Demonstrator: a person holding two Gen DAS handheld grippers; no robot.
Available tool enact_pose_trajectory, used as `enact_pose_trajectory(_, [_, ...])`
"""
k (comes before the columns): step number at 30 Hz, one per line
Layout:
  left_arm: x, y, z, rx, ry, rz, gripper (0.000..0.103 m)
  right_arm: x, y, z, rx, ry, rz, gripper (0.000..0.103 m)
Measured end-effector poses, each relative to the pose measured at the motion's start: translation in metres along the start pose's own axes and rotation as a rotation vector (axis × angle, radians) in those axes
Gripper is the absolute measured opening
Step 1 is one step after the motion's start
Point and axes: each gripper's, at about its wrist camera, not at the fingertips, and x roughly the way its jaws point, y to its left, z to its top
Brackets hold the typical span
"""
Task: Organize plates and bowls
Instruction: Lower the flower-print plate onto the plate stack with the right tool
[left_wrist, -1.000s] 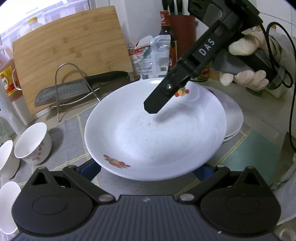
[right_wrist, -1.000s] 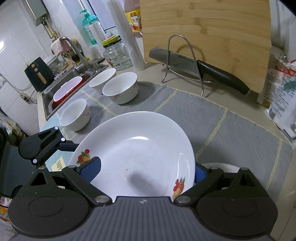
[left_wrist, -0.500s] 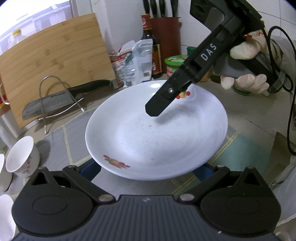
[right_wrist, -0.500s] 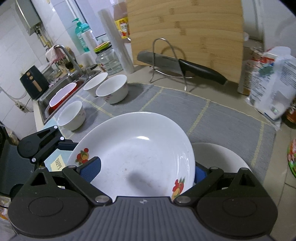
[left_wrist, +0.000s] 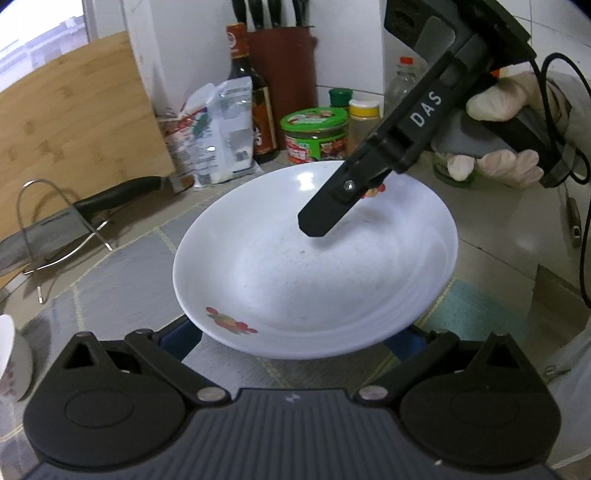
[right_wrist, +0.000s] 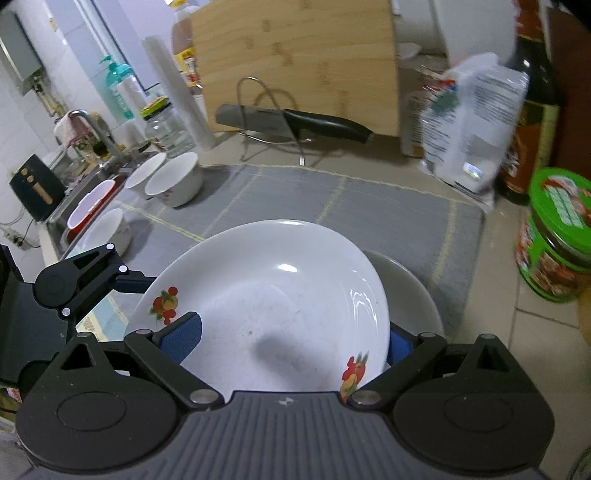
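Observation:
A white plate with fruit prints (left_wrist: 314, 266) is held in the air between both grippers. My left gripper (left_wrist: 295, 338) grips its near rim, blue pads mostly hidden under it. My right gripper (right_wrist: 288, 341) is shut on the opposite rim, one finger (left_wrist: 332, 210) lying over the plate's inside. In the right wrist view the plate (right_wrist: 266, 310) hangs partly over a second white plate (right_wrist: 410, 291) lying on the grey mat (right_wrist: 332, 199). Three white bowls (right_wrist: 173, 181) stand at the mat's left end.
A bamboo cutting board (right_wrist: 295, 62) leans at the back with a knife on a wire rack (right_wrist: 291, 122) before it. A white bag (right_wrist: 465, 125), a dark sauce bottle (right_wrist: 532, 110) and a green-lidded jar (right_wrist: 554, 236) stand to the right. The sink (right_wrist: 88, 192) is at the left.
Both grippers have carried the plate to the right along the counter. The bowls and cutting board have slid left in view; the jar and bottles have come closer. The second plate now lies partly under it.

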Motion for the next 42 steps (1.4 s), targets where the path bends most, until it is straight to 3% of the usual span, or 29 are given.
enact_pose_trajectory(12, [0.018, 0.005, -0.001, -0.013, 0.041, -0.037, 0.103, 0.008, -0.018, -0.013, 0.038, 0.039, -0.021, 0.101])
enact_pose_trajectory(23, [0.022, -0.014, 0.008, 0.112, 0.002, -0.071, 0.103, 0.004, -0.025, -0.016, 0.068, 0.033, -0.049, 0.101])
enact_pose_trajectory(42, [0.019, 0.007, -0.004, 0.001, 0.029, -0.065, 0.103, 0.005, -0.020, -0.016, 0.053, 0.054, -0.084, 0.101])
